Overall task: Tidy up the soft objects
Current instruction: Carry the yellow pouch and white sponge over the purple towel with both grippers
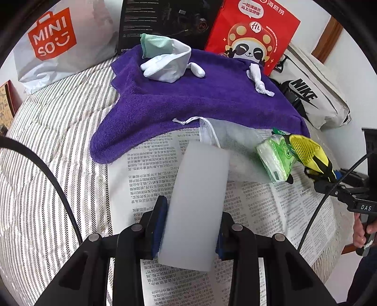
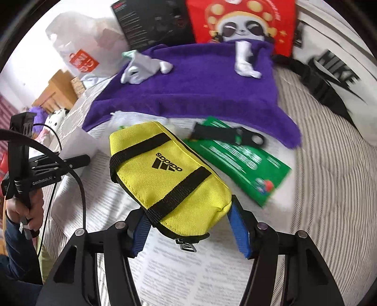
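The white foam block (image 1: 195,200) stands clamped between the blue pads of the left gripper (image 1: 192,226), held above a spread newspaper (image 1: 259,207) with Chinese print. The yellow pouch (image 2: 169,179), black-strapped and marked "adidas", lies between the fingers of the right gripper (image 2: 190,233); the left pad touches its side, while the right pad seems just clear of it, and the blur leaves the grip uncertain. In the left wrist view this pouch sits beside a green-wrapped tissue pack (image 1: 275,160) on a white mesh drawstring bag (image 1: 235,141). A green printed packet (image 2: 242,164) with a black strap clip (image 2: 235,137) across it lies just right of the pouch. Beyond spreads a purple towel (image 1: 200,98) carrying a white glove (image 1: 169,66) with a mint cuff and a knotted white cloth (image 1: 258,80). Along the back stand a "MINISO" shopping bag (image 1: 59,42), a black printed box (image 1: 165,21), a red bag (image 1: 254,35) showing a panda and "Hi", and a "NIKE" bag (image 1: 313,98). Everything rests on striped bedding (image 1: 59,131).
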The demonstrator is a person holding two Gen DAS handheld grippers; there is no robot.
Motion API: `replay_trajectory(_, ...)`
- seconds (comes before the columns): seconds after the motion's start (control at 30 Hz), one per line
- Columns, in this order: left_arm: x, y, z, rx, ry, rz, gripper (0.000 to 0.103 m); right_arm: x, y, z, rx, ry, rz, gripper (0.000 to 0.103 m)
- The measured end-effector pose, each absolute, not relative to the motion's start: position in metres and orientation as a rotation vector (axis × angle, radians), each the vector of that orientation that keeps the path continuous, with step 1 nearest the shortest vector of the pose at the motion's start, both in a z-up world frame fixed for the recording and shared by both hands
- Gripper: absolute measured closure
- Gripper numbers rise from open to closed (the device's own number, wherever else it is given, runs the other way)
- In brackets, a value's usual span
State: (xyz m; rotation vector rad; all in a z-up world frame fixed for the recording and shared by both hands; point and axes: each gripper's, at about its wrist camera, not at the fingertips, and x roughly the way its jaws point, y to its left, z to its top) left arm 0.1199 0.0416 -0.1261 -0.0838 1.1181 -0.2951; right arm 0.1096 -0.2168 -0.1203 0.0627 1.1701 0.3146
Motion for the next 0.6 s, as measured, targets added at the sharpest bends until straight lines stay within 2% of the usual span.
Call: replay_trajectory(0.6, 0.116, 0.055, -0.102, -0.111, 1.093, -0.261, 0.071, 0.106, -0.229, -0.094, 0.121, 1.092, 0.314, 0.043)
